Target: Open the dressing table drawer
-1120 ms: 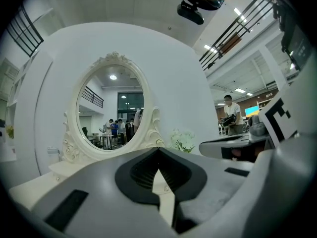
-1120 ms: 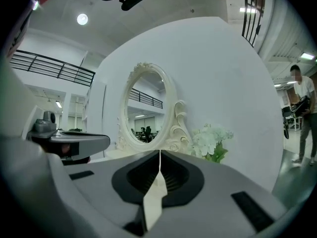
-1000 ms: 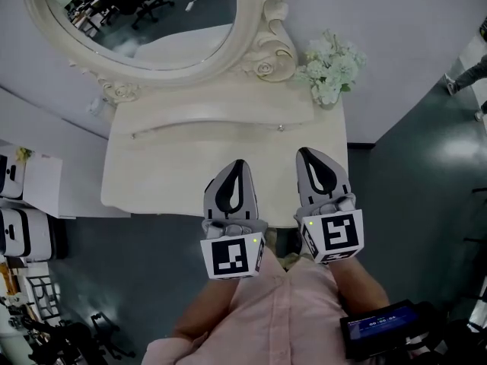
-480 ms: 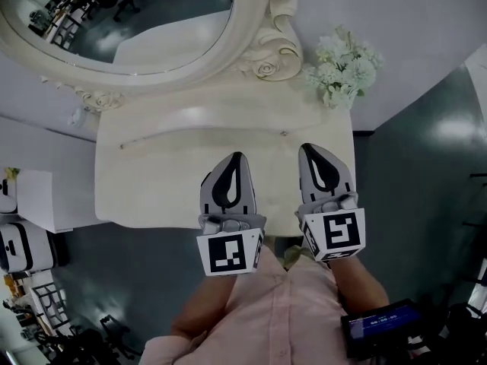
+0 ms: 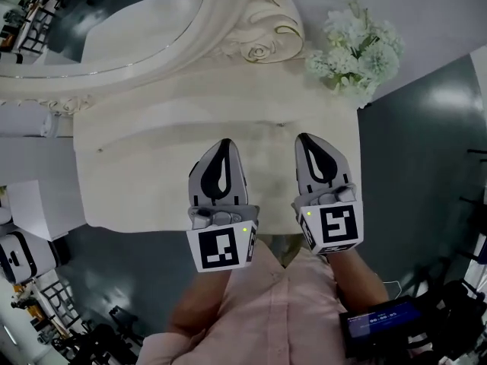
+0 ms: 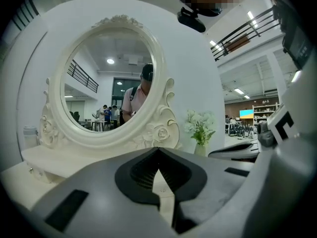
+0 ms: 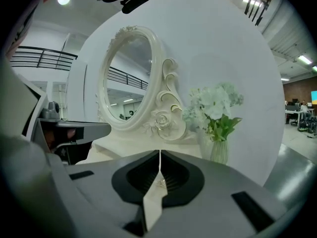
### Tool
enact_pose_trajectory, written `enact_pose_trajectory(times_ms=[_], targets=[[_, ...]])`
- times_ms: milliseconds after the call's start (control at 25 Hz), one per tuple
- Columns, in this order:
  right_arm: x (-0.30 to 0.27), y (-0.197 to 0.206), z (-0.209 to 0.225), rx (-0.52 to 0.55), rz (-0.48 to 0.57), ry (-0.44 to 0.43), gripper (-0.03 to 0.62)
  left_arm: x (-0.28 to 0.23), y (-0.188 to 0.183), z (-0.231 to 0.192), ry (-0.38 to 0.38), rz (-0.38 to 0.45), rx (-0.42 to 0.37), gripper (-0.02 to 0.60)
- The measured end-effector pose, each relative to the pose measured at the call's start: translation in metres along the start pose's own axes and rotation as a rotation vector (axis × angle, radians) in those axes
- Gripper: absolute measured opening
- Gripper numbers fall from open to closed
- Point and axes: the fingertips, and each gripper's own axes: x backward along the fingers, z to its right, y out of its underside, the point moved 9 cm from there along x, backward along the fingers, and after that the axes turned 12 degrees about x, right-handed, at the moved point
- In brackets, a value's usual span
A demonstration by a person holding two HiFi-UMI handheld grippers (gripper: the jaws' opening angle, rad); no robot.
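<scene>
Plainly the drawer has not been touched yet. In the head view the cream dressing table [image 5: 152, 181] fills the middle of the frame, its oval mirror [image 5: 114, 21] at the upper left and a vase of white flowers [image 5: 358, 52] at the upper right. The drawer [image 5: 270, 125] seems to sit in the low raised tier at the back of the top, seen almost edge-on and closed. It is marked by a small knob [image 5: 283, 124] just above the right gripper [image 5: 308, 139], and a second knob [image 5: 99, 149] shows far off at the left edge. The left gripper [image 5: 222, 144] hovers beside the right one in the lower middle of the frame, both over the tabletop and short of the tier. Each gripper's own view shows its jaws clenched tip to tip with nothing between them (only pale tabletop shows through the slit lower down). The chief risk is arriving at the knob with the jaws closed, so that they bump it rather than straddle it. The knob is also tiny, so an off-centre pinch could slide off as the pull begins. A pull that is not straight may jam the drawer, and a wide swing to the right could knock the vase over.
</scene>
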Motion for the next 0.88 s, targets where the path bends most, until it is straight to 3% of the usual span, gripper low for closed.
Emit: enact_pose_trajectory(times_ms=[880], targets=[[-0.060, 0.067, -0.015, -0.055, -0.159, 0.020, 0.021, -0.031, 0.044, -0.042, 0.031, -0.121, 0.032, 0.021]])
